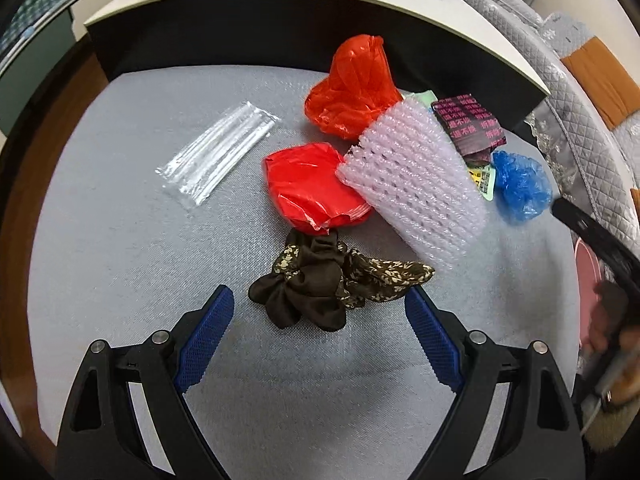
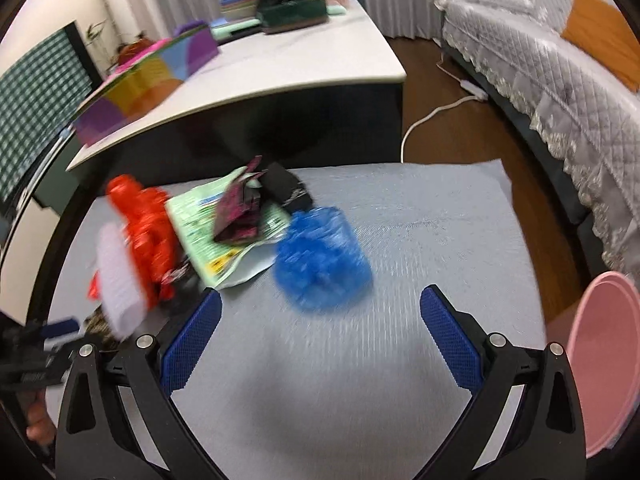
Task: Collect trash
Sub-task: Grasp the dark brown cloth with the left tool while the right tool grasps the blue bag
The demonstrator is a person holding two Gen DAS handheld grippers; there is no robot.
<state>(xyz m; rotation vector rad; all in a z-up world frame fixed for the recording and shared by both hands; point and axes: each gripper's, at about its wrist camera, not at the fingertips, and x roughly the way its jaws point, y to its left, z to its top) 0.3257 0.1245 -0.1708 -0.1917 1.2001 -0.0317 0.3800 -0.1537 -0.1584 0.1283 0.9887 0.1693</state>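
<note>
A low table covered with a grey cloth [image 1: 120, 280] holds a small heap of rubbish. The left gripper [image 1: 320, 312] hangs over the near side with its jaws spread wide and nothing between them; just beyond its fingertips lies a dark brown floral scrunchie [image 1: 320, 284]. Past that sit two crumpled red plastic bags, one nearer [image 1: 312, 188] and one farther [image 1: 352, 88], with a white foam net sleeve [image 1: 416, 184] lying slantwise to their right and partly over the nearer one. A clear plastic wrapper [image 1: 216, 152] lies alone on the left, well apart from the heap. Right of the foam is a dark packet with pink print [image 1: 472, 124], and a crumpled blue plastic bag [image 1: 520, 184] near the table's right edge.

The right gripper [image 2: 320, 312] is also wide open and empty, and the blue bag sits just beyond its fingertips, blurred. A green leaflet [image 2: 208, 232] lies under the packet. A pink bin [image 2: 600, 360] stands at the far right, off the table.
</note>
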